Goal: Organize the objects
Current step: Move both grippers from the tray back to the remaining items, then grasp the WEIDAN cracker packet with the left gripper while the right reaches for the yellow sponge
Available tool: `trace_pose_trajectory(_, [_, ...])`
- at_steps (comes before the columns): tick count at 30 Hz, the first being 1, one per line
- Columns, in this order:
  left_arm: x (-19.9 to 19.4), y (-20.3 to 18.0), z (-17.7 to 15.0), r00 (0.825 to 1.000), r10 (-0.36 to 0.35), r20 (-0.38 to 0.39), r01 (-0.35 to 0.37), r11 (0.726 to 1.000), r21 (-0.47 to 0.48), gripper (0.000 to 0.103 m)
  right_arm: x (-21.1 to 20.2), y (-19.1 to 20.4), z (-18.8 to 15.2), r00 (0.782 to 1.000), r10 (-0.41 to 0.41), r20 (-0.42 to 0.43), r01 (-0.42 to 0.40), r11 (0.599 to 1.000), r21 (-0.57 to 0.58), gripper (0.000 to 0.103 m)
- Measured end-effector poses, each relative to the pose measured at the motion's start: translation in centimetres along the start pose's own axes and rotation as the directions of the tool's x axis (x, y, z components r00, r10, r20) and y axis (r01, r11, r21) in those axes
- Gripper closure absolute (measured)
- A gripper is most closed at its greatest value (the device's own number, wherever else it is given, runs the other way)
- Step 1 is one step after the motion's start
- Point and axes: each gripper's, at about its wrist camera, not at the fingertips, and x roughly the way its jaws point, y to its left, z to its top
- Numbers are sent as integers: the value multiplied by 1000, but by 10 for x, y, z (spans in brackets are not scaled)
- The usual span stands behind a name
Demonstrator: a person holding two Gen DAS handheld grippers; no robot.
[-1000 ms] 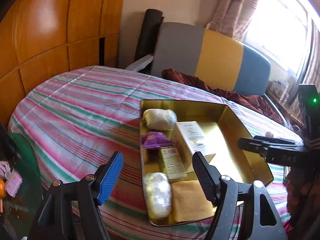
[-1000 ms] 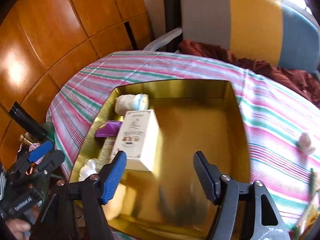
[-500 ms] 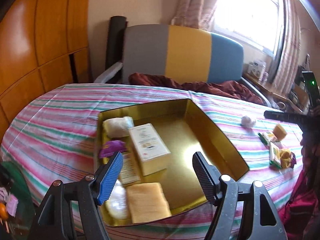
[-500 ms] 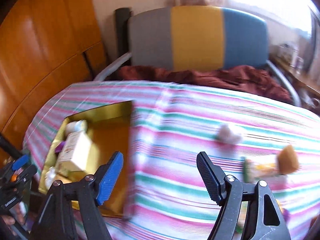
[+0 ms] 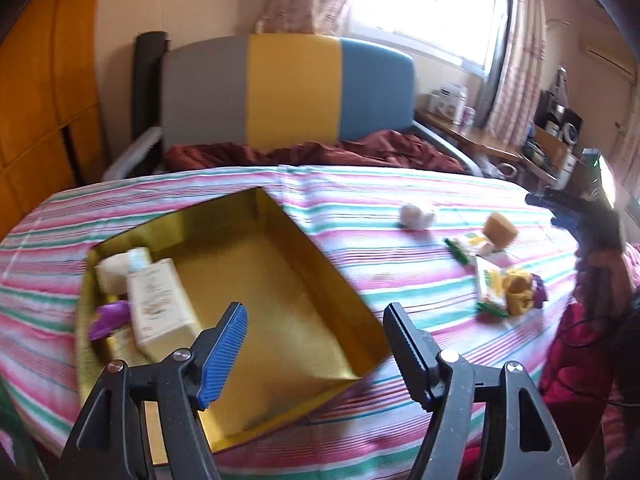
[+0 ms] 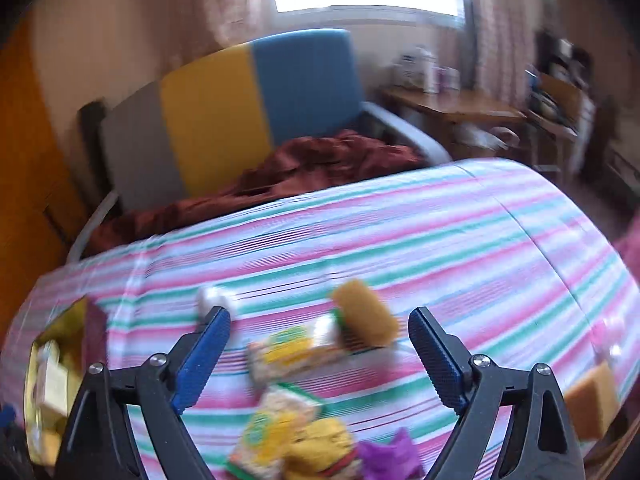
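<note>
My left claw [image 5: 314, 336] hangs with its jaws wide apart and nothing between them, over the near right part of the gold tin [image 5: 344, 292] that sits on the striped cloth [image 5: 360, 196]. Inside the tin, all at its left end, lie a cream box [image 5: 158, 310], a pale wrapped roll [image 5: 116, 266] beyond it, and a purple packet [image 5: 110, 316] to its left; the rest of the tin floor is bare. My right claw [image 6: 320, 342] has just been opening its jaws, and they stand wide with nothing gripped, above the loose things on the right of the cloth: a tan sponge [image 6: 366, 314] on the far side, yellow-and-green packets [image 6: 286, 354] just left of it, a yellow burger-like toy [image 6: 324, 454] and a purple wrapper [image 6: 394, 454] nearer me, a small white ball [image 6: 210, 298] to the far left, and another sponge [image 6: 592, 398] at the right edge. This view is blurred. Beyond the cloth stands a grey, yellow and blue chair [image 5: 288, 92] with a dark red blanket [image 5: 320, 152].
</note>
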Motion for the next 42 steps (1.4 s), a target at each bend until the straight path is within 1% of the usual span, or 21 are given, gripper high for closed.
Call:
trace_pose_trajectory(1, [5,-9,2,1000,-15,-9,16,1000,16,32,7,-17,-3,999,-22,-24,24,997,74,12])
trace_pose_trajectory(2, [10,-19,3,999,-32,-21,33,999,34,33,15,-35,-3,996,-29,-84,42,986,163,12])
trace_pose_trajectory(3, [15,-29,4,998,-47,-33,49,997,52,35,18,-50,-3,996,1,-93,22,967,253,12])
trace_pose_trajectory(4, [20,-40,5,997,-62,-45,66,995,71,35,19,-60,-3,996,29,-88,0,949,316,12])
trace_pose_trajectory(7, [38,-70,6,990,-108,-85,119,985,128,36,24,-74,-4,993,31,-116,15,926,377,12])
trace_pose_trajectory(8, [44,-80,6,987,-121,-102,135,980,145,37,26,-76,-4,991,51,-124,2,920,393,12])
trace_pose_trajectory(9, [49,-88,5,984,-133,-116,151,976,160,37,27,-76,-4,990,65,-127,-9,917,398,12])
trace_pose_trajectory(11, [63,-105,3,976,-156,-152,183,965,189,37,27,-72,-4,989,65,-130,-10,923,384,12])
trace_pose_trajectory(15, [88,-128,0,965,-166,-205,211,952,223,40,30,-66,-7,986,89,-144,-31,930,367,12])
trace_pose_trajectory(17, [98,-138,-1,955,-184,-233,237,945,227,41,31,-65,-8,984,95,-148,-36,931,363,12])
trace_pose_trajectory(18, [101,-144,-2,950,-198,-242,255,939,232,41,31,-65,-8,984,98,-150,-38,931,362,12])
trace_pose_trajectory(23, [117,-173,0,938,-222,-266,299,907,297,41,34,-65,-10,981,114,-157,-50,930,365,12])
trace_pose_trajectory(29, [141,-200,7,930,-223,-291,320,881,347,41,33,-65,-10,980,130,-151,-66,927,368,12])
trace_pose_trajectory(34, [156,-217,10,924,-232,-304,337,869,361,41,34,-69,-10,978,141,-150,-73,919,387,12])
trace_pose_trajectory(38, [169,-234,11,928,-218,-303,333,852,405,41,36,-68,-9,977,147,-153,-77,918,389,12])
trace_pose_trajectory(40, [179,-239,14,929,-214,-303,329,854,404,41,36,-68,-9,977,147,-154,-77,919,386,12])
trace_pose_trajectory(42, [192,-238,15,926,-210,-313,326,862,388,41,36,-68,-10,977,146,-155,-76,919,386,12])
